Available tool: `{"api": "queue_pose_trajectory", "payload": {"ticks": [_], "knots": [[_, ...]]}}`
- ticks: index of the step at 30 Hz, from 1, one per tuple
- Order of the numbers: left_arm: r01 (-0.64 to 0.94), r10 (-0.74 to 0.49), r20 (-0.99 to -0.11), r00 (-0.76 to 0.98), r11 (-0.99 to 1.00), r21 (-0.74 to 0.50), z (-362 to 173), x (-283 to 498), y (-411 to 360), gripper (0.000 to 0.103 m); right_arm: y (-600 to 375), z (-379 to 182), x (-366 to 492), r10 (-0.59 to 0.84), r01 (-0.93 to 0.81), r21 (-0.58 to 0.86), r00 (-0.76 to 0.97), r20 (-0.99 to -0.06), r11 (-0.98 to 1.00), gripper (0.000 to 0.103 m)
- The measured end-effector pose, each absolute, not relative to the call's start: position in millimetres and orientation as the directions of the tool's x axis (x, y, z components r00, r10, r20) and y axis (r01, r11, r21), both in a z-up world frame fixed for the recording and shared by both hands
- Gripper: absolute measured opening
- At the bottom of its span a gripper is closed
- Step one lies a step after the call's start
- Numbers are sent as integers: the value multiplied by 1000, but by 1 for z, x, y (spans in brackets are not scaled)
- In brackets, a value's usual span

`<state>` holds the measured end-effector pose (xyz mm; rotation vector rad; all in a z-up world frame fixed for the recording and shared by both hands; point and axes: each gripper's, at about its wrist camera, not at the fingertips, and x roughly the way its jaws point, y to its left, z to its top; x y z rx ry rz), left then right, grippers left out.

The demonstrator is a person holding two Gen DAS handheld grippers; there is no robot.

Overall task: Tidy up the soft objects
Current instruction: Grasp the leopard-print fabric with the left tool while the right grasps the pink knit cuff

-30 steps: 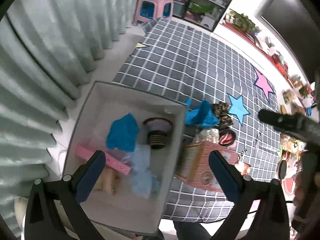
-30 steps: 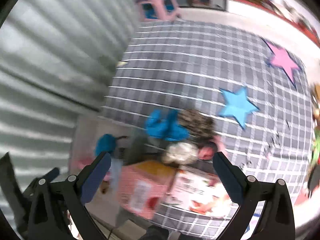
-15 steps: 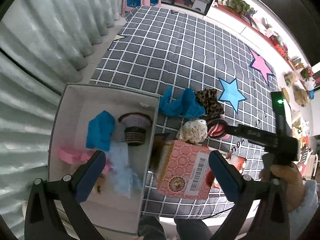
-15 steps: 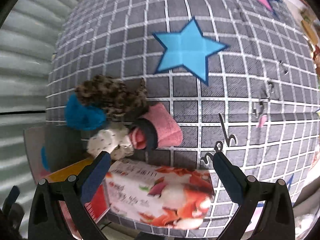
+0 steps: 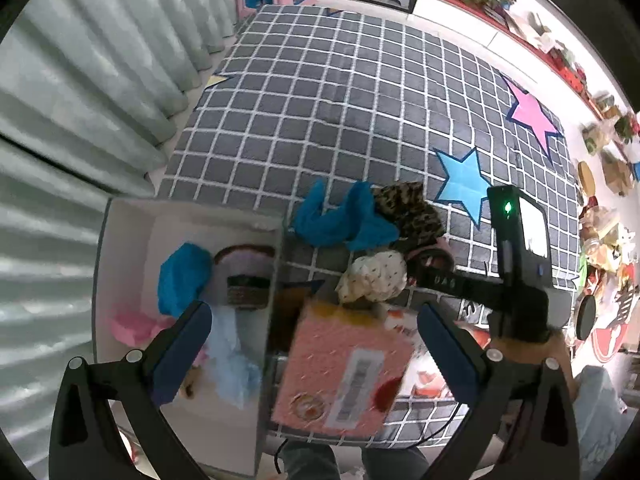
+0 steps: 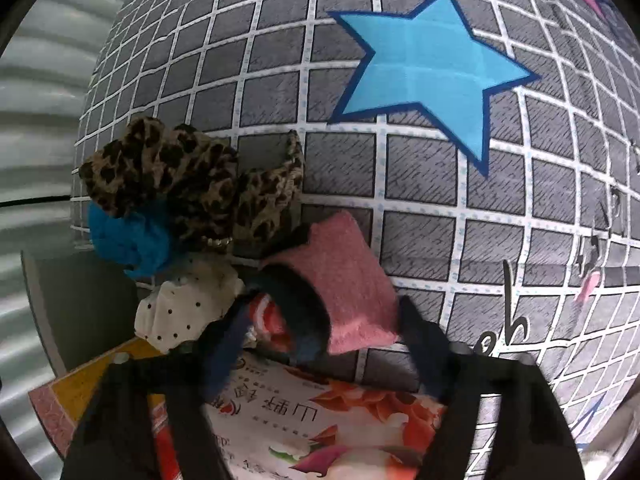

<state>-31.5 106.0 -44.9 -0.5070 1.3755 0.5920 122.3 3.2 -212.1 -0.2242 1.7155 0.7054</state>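
Closing around one pink sock point(image 6: 352, 280), the right gripper's point(image 6: 320, 328) jaws; left gripper point(image 5: 316, 344) gapes empty.

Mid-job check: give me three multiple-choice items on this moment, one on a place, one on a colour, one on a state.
1. The leopard-print fabric piece lies:
A. on the checked grey mat
B. inside the white storage box
C. on a chair

2. The star nearest the pile is:
A. yellow
B. blue
C. green

3. The left gripper is:
A. shut on a sock
B. shut on nothing
C. open

A: mat squares show round it.
B: blue with a darker edge.
C: its fingers stand wide apart, gripping nothing.
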Motion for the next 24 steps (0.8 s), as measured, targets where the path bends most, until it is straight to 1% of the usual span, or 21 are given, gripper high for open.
{"api": "queue_pose_trajectory", "payload": {"ticks": [2,5,10,14,16,17,19,20,22,24], "knots": [[-640,97,-991,90,768,17,-47,-17,100,103,-4,-211,124,233,-504,351,-284,-930,789,53],[-610,95,-992,79,792,28,-56,9,89,103,-25,-214,131,259,-484,381,-300,-918,788,46],[-605,65,-998,26,796,36,-89,46,80,103,-75,-209,156,302,-423,401,-283,-910,812,46],[-615,64,-996,-60,784,87,-135,82,78,103,-116,-196,169,337,-366,419,-269,-902,831,46],[-601,101,-990,-96,787,139,-152,93,76,103,-134,-186,172,352,-343,430,-267,-897,835,46],[-571,142,-982,-121,800,186,-165,102,74,103,-143,-184,174,358,-336,434,-265,-895,836,46],[-532,179,-972,-154,814,234,-183,113,69,102,-154,-177,175,372,-314,443,-261,-891,840,46],[-521,179,-968,-177,817,247,-193,117,68,101,-162,-174,177,381,-302,449,-260,-887,841,46],[-527,164,-966,-202,813,249,-206,120,65,93,-176,-170,176,396,-277,460,-257,-882,844,46],[-523,137,-972,-192,823,219,-211,125,58,88,-181,-171,176,404,-260,466,-258,-878,846,46]]}}
